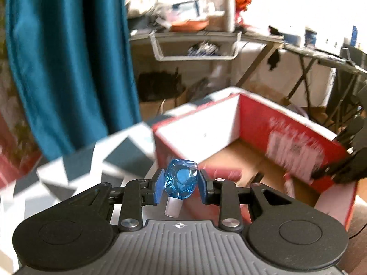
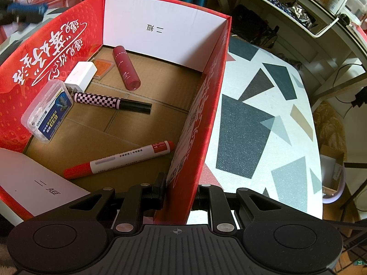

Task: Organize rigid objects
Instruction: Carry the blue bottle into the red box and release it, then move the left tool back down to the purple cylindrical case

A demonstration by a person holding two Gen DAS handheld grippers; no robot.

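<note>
My left gripper [image 1: 181, 184] is shut on a small blue faceted glass bottle [image 1: 181, 178] with a white cap, held in the air just outside the red cardboard box [image 1: 286, 123]. My right gripper [image 2: 179, 197] is shut on the box's right wall [image 2: 201, 119], one finger inside and one outside. In the box lie a red-and-white marker [image 2: 119, 160], a checkered black pen [image 2: 112, 102], a maroon tube [image 2: 126, 67], a clear plastic case [image 2: 48, 110], a white block [image 2: 80, 74] and an orange item [image 2: 103, 66]. The left gripper shows blurred at the top left of the right wrist view [image 2: 23, 11].
The box stands on a table with a white cloth of grey and black shapes [image 2: 263, 119]. A teal curtain [image 1: 68, 57] hangs behind. A cluttered desk with a white wire basket [image 1: 195, 45] is at the back. Cables and a bin [image 2: 332, 178] are to the right.
</note>
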